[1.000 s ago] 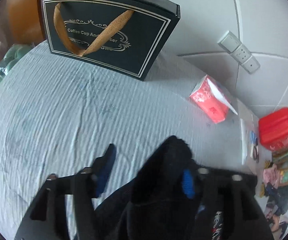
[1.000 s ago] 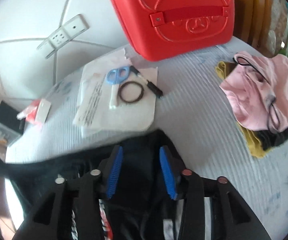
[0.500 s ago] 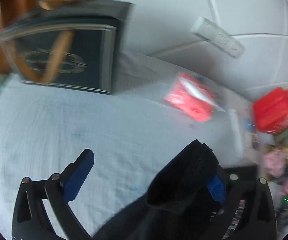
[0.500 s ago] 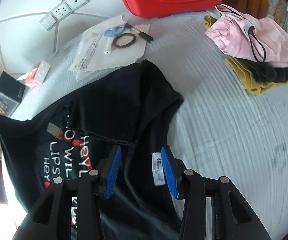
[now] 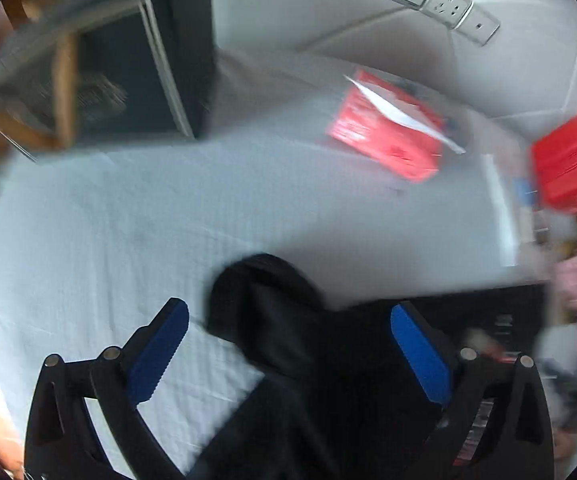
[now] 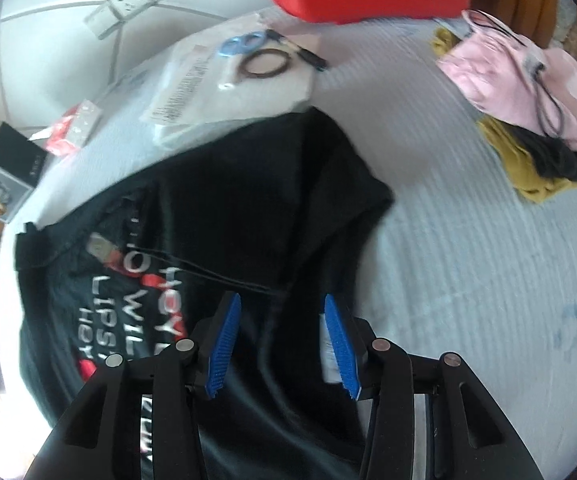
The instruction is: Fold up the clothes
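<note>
Shirt (image 6: 288, 184) first: black, printed with white and red lettering, it lies spread on the pale ribbed bed sheet (image 6: 488, 260). My left gripper (image 5: 288, 320) stands spread wide, pointing steeply down, and a bunched black fold of the shirt (image 5: 272, 312) sits between its blue pads without either pad touching it. My right gripper (image 6: 284, 312) is narrower, roughly half spread, hanging over the shirt's side seam by a white label (image 6: 326, 356); cloth lies under the gap, though I cannot tell whether the pads pinch it. Pink and yellow clothes (image 6: 528, 92) sit well apart.
</note>
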Available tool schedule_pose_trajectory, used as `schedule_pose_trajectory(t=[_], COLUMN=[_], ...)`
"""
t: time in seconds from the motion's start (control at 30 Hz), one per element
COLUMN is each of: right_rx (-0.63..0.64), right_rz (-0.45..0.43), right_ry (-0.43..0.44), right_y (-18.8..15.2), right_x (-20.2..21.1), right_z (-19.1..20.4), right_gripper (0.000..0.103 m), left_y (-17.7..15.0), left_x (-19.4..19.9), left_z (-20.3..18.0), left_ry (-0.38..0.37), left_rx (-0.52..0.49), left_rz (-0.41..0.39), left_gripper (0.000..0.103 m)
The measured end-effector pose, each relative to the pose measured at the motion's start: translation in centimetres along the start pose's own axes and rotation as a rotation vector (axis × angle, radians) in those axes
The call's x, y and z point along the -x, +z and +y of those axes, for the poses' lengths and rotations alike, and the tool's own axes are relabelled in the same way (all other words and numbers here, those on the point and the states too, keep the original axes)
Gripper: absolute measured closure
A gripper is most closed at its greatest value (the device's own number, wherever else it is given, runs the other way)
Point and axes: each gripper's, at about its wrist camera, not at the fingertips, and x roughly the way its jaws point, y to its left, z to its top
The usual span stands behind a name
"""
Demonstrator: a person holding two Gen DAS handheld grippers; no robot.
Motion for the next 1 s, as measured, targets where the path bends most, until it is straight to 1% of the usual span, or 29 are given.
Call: schedule_pose_trajectory(t=[0.03,0.07,0.13,0.17,0.27,0.3,0.33,0.37,0.43,0.5,0.57,0.67,0.7,0.73,0.8,0.83,0.9,0.93,0.97,1.0], right_rx=[0.001,0.001,0.001,-0.001,-0.008,-0.009,0.000,0.009,0.035,0.047,0.035,0.009,-0.003,-0.016,-0.045,-0.051,-0.059,-0.065,-0.070,-0.069], right_rz=[-0.002,0.001,0.005,0.006,0.022,0.028,0.039,0.049,0.065,0.072,0.070,0.055,0.049,0.043,0.027,0.024,0.022,0.023,0.027,0.033], right_ry=[0.015,0.023,0.040,0.044,0.052,0.053,0.052,0.051,0.044,0.043,0.058,0.049,0.044,0.039,0.033,0.029,0.001,-0.010,-0.021,-0.037], right_y=[0.0,-0.2,-0.5,-0.8,-2.4,-3.0,-3.7,-4.3,-5.6,-7.1,-8.3,-10.9,-11.8,-12.7,-14.8,-15.5,-17.3,-17.9,-18.5,-19.2], right_x=[0.1,0.1,0.3,0.4,1.0,1.2,1.2,1.3,1.3,1.6,2.1,3.3,3.8,4.3,5.4,5.7,5.9,5.8,5.6,5.3], right_z=[0.2,0.2,0.4,0.3,-0.4,-0.6,-0.7,-0.8,-0.7,-0.6,-0.6,-0.7,-0.7,-0.8,-0.8,-0.8,-0.5,-0.4,-0.2,0.0], right_gripper=[0.059,0.059,0.059,0.059,0.059,0.059,0.059,0.061,0.063,0.063,0.063,0.063,0.063,0.063,0.063,0.063,0.063,0.063,0.063,0.063], left_y=[-0.5,-1.3,-3.3,-4.4,-9.1,-11.0,-12.8,-14.6,-17.9,-19.9,-21.0,-21.5,-21.9,-22.1,-22.4,-22.5,-22.2,-22.1,-22.0,-22.1], left_x=[0.3,0.4,0.4,0.3,0.3,0.3,0.2,0.2,0.1,-0.1,-0.7,-2.6,-3.2,-3.3,-3.4,-3.4,-3.6,-3.3,-2.8,-2.1], left_z=[0.0,0.4,1.6,2.2,4.0,4.7,5.4,6.0,6.9,7.3,7.5,7.5,7.7,8.0,8.1,8.0,7.9,7.9,7.8,7.8], left_ry=[0.005,-0.011,-0.012,0.002,0.095,0.111,0.121,0.117,0.095,0.088,0.099,0.130,0.120,0.100,0.093,0.094,0.090,0.085,0.078,0.066], left_rx=[-0.001,0.011,0.030,0.028,0.007,0.006,0.007,0.011,0.010,0.009,0.003,-0.015,-0.009,0.008,-0.014,-0.028,-0.048,-0.057,-0.066,-0.071], left_rz=[-0.016,-0.018,-0.010,-0.009,-0.002,0.005,0.012,0.023,0.037,0.022,0.004,0.003,0.013,0.001,-0.003,0.004,0.043,0.049,0.039,0.033], left_gripper=[0.000,0.000,0.000,0.000,0.001,0.002,0.008,0.013,0.014,0.014,0.014,0.014,0.011,0.013,0.010,0.004,0.006,0.021,0.063,0.089])
